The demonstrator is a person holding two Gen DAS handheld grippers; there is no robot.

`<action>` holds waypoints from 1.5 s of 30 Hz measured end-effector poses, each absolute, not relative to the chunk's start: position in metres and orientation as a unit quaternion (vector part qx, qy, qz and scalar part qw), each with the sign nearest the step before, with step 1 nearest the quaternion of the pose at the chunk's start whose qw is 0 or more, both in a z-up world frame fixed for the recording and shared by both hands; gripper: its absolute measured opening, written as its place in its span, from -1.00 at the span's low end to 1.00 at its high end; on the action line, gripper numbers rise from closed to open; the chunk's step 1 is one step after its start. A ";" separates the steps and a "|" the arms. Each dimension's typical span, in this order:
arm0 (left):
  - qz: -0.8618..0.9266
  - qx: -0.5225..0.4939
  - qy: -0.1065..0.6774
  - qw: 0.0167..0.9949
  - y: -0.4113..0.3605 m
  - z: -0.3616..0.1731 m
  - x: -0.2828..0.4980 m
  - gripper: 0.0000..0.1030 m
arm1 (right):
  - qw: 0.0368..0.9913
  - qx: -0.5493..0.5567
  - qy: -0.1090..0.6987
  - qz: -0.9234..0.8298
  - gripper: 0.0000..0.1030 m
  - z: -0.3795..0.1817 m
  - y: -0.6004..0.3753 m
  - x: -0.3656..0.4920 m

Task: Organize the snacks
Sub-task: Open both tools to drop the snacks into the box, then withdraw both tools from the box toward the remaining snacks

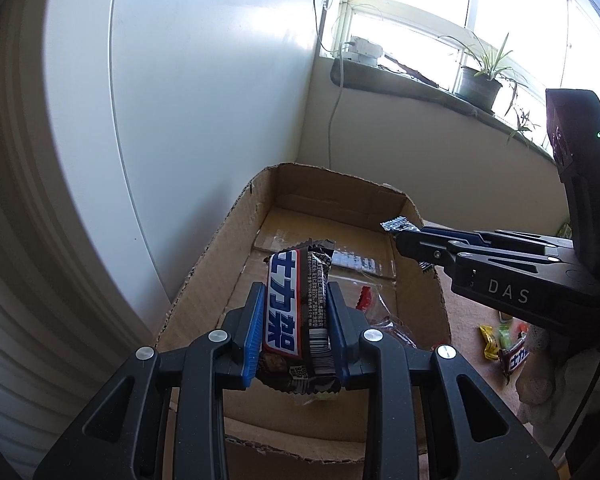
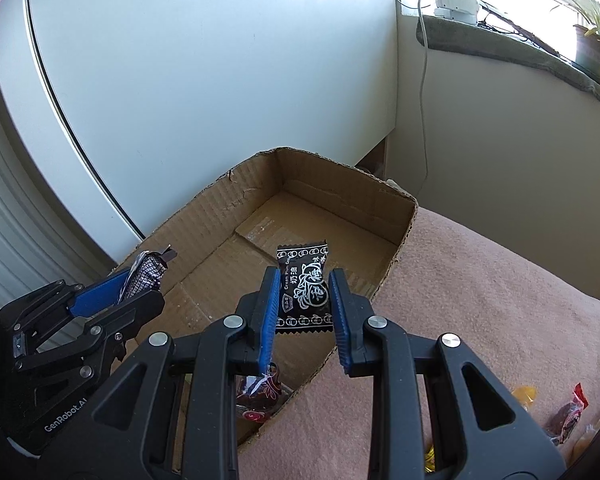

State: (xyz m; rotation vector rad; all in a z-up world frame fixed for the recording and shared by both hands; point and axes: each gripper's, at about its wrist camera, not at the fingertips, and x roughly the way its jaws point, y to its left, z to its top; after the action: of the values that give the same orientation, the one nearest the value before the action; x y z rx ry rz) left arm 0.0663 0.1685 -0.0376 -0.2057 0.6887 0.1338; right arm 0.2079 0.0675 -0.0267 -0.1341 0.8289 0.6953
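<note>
Left gripper [image 1: 296, 320] tight around chocolate bar [image 1: 296, 316], above cardboard box [image 1: 220, 248].

A: What is at the far right?
B: A window [image 1: 440, 4], and on its sill [image 1: 412, 88] a potted plant [image 1: 482, 80].
A: And more to the left?
B: A white box [image 2: 458, 2] with a cable [image 2: 423, 92] hanging down the wall [image 1: 220, 80].

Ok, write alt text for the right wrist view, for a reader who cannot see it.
The right gripper pinches a black plum candy packet above an open cardboard box on a pink blanket. At left, the left gripper holds a dark snack bar over the box, where a red-wrapped sweet lies; more sweets lie on the blanket.
</note>
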 end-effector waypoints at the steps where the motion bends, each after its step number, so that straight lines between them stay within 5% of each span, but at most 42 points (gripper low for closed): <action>1: 0.066 -0.100 0.337 0.934 0.168 -0.038 0.066 -0.46 | 0.854 -0.064 0.396 0.332 -0.50 -0.027 0.068 0.209; 9: 0.072 -0.103 0.335 0.934 0.170 -0.037 0.067 -0.46 | 0.853 -0.067 0.394 0.335 -0.49 -0.028 0.071 0.209; 11: 0.072 -0.104 0.333 0.934 0.171 -0.036 0.066 -0.33 | 0.854 -0.066 0.394 0.333 -0.31 -0.028 0.071 0.210; 13: 0.074 -0.101 0.329 0.936 0.170 -0.035 0.065 -0.14 | 0.857 -0.066 0.390 0.330 0.12 -0.026 0.070 0.209; 15: 0.075 -0.099 0.329 0.936 0.169 -0.034 0.064 -0.14 | 0.860 -0.067 0.385 0.329 0.22 -0.024 0.069 0.207; 26: 0.076 -0.098 0.321 0.939 0.166 -0.027 0.058 -0.14 | 0.867 -0.064 0.378 0.318 0.27 -0.013 0.058 0.201; 30: 0.074 -0.096 0.317 0.941 0.162 -0.023 0.053 -0.14 | 0.871 -0.063 0.371 0.315 0.54 -0.008 0.052 0.195; 37: 0.069 -0.092 0.309 0.944 0.151 -0.017 0.044 -0.11 | 0.876 -0.063 0.367 0.306 0.56 0.000 0.035 0.182; 45: 0.066 -0.084 0.297 0.949 0.130 -0.010 0.032 0.44 | 0.884 -0.056 0.362 0.292 0.56 0.005 0.000 0.163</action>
State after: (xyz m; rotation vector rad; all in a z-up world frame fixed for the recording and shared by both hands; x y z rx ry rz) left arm 0.0321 0.1299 -0.0103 -0.1715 0.6039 0.1339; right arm 0.1627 0.0003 0.0051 -0.1171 0.7533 0.6070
